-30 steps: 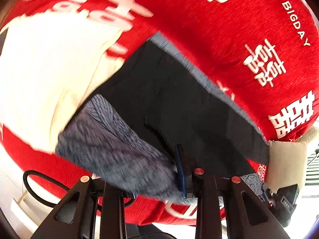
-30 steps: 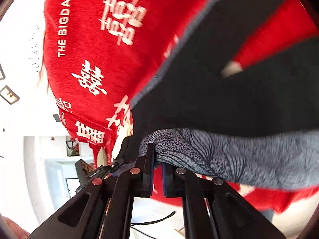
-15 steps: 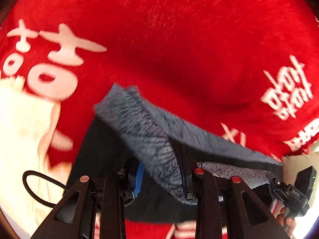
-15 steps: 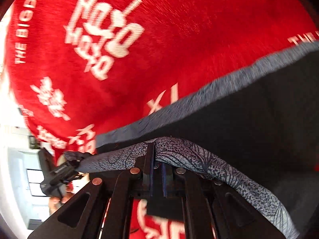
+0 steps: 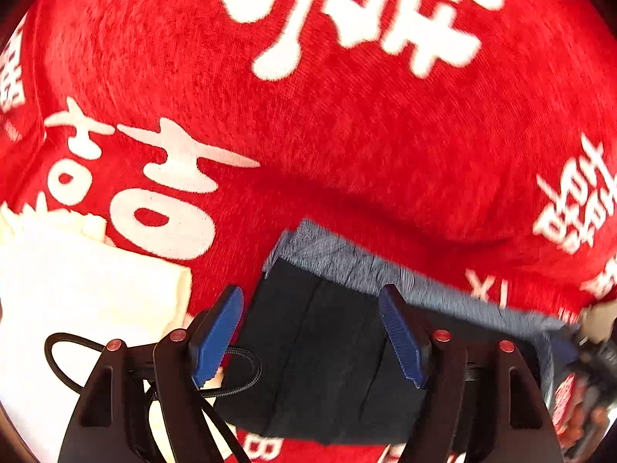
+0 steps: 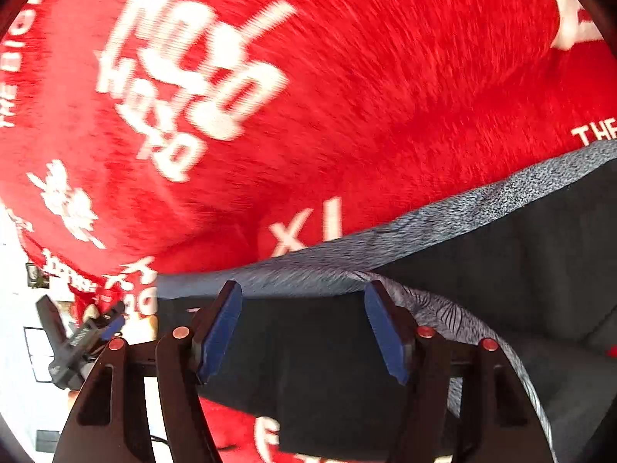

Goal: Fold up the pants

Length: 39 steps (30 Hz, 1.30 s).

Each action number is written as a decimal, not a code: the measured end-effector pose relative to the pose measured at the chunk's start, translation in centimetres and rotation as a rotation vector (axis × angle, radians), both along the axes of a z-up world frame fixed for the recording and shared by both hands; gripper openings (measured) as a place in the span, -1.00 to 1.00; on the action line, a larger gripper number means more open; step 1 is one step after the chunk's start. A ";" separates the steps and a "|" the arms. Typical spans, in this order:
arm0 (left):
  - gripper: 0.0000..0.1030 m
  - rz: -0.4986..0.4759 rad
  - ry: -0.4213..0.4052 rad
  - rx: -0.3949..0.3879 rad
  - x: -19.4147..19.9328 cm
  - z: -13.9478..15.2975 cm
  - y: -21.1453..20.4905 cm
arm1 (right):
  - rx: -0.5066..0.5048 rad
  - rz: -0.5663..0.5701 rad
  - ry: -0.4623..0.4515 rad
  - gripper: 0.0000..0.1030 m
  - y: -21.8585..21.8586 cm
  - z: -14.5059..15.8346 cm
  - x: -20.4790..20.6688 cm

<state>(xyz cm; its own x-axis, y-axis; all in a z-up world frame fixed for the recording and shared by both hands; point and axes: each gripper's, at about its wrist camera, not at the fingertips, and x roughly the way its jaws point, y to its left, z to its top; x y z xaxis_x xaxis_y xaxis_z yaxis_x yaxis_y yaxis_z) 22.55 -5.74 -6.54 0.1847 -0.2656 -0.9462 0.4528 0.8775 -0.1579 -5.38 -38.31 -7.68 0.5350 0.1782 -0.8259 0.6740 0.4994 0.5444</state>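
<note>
Lying folded on the red blanket, the dark pants are released: left tool and right tool have just opened wide, no longer pinching the patterned hem.

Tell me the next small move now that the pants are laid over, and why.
Probably lift both tongs straight up and clear. The left tongs and right tongs have just been opening, and their pads stand apart from the pants, which lie doubled over on the red blanket. Nothing is gripped, so backing off should not drag the fold.
</note>
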 end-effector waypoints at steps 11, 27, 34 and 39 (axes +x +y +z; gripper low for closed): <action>0.47 -0.257 -0.002 0.248 -6.7 -7.6 -2.3 | -0.080 0.184 0.179 0.24 6.3 -5.0 0.9; 0.47 -0.670 0.250 0.070 -31.2 -2.9 -15.5 | 0.021 -0.152 0.192 0.40 6.3 1.4 -27.0; 0.47 -0.622 0.339 0.074 -38.6 -5.6 -21.5 | 0.069 -0.184 0.267 0.40 5.0 -1.2 -38.8; 0.47 -0.567 0.320 0.139 -39.9 -6.6 -22.3 | 0.151 -0.184 0.209 0.40 4.4 -3.9 -42.7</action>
